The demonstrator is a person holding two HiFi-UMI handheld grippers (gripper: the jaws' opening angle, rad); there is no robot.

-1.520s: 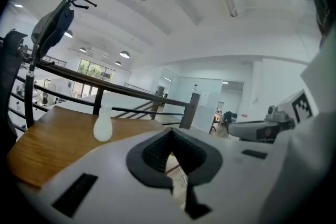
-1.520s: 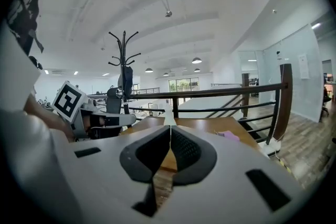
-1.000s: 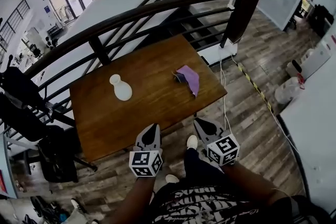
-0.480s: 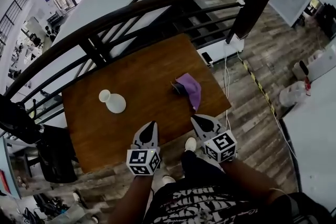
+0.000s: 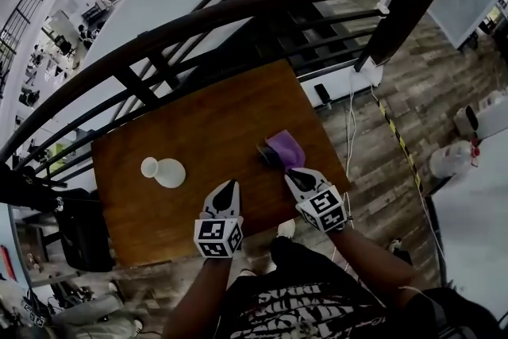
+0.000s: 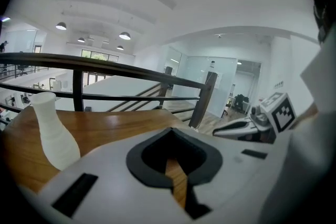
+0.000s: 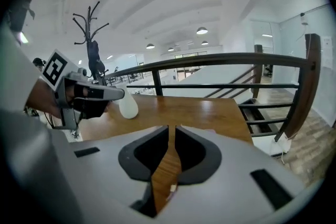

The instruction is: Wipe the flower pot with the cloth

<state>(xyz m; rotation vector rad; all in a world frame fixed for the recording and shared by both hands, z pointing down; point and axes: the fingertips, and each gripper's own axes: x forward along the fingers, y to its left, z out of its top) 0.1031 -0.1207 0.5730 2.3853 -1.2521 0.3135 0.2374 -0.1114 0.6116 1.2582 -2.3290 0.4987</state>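
Both tongs are seen closed and empty. The left gripper (image 5: 227,186) is held over the near part of the wooden table (image 5: 206,123) with its jaws together on nothing. The right gripper (image 5: 290,174) is likewise shut, its tips just short of the purple cloth (image 5: 284,148), which lies crumpled near the table's right edge. The white flower pot (image 5: 164,171) stands upright well to the left, apart from the cloth and from both grippers. Several risks can be judged from here. If the closed right jaws are driven into the cloth without being opened first, it may only be pushed along, possibly over the right edge. Only a thin fold may be caught, and the cloth could then be lost on the way across. The pot looks narrow-necked and smooth, so it could be tipped or slid if wiped without being steadied by the left gripper.
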